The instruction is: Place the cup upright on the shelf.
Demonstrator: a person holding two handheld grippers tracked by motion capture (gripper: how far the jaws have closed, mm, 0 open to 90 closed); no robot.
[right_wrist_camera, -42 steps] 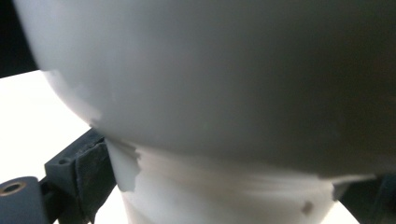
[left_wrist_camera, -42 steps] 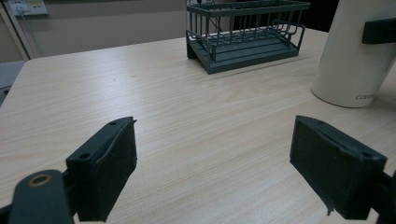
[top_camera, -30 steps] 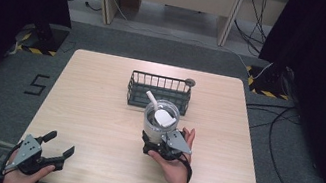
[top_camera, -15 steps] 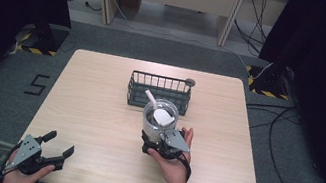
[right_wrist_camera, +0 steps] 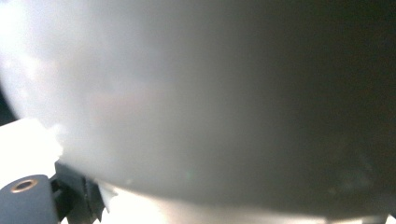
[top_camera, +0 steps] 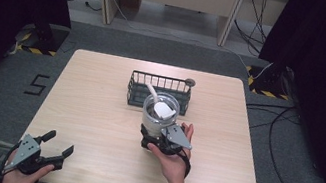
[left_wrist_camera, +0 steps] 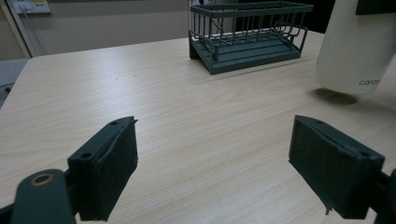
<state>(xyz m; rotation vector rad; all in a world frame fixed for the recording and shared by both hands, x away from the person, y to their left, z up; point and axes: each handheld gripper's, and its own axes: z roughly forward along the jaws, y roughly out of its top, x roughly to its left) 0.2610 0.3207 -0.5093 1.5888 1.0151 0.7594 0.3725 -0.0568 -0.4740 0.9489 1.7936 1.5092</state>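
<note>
**Cup held just short of the wire basket**

The right gripper (top_camera: 160,132) holds a pale, translucent plastic tumbler with a clear lid and a white straw (top_camera: 160,111) above the light wooden table (top_camera: 97,105), just in front of the dark wire basket (top_camera: 137,87) that stands near the far edge. In the left gripper view the tumbler's (left_wrist_camera: 355,46) base hangs clear of the wood, with its shadow below it, so the cup appears lifted rather than set down. Judged from this, the step in hand is the carry of the cup towards the basket; the next move probably calls for raising the cup above the basket's front rail, bringing it over the open middle and lowering it upright, with care that the straw does not catch the wires.

The right claw is clamped around the lower wall of the tumbler (right_wrist_camera: 196,93); its own view is taken up by the cup's pale side pressed close, and only a corner of one jaw shows at the bottom left.

The left gripper (top_camera: 55,152) rests low at the near left corner of the table, well apart from the cup. Its jaws stand wide apart, with nothing between them and bare wood beneath.
</note>
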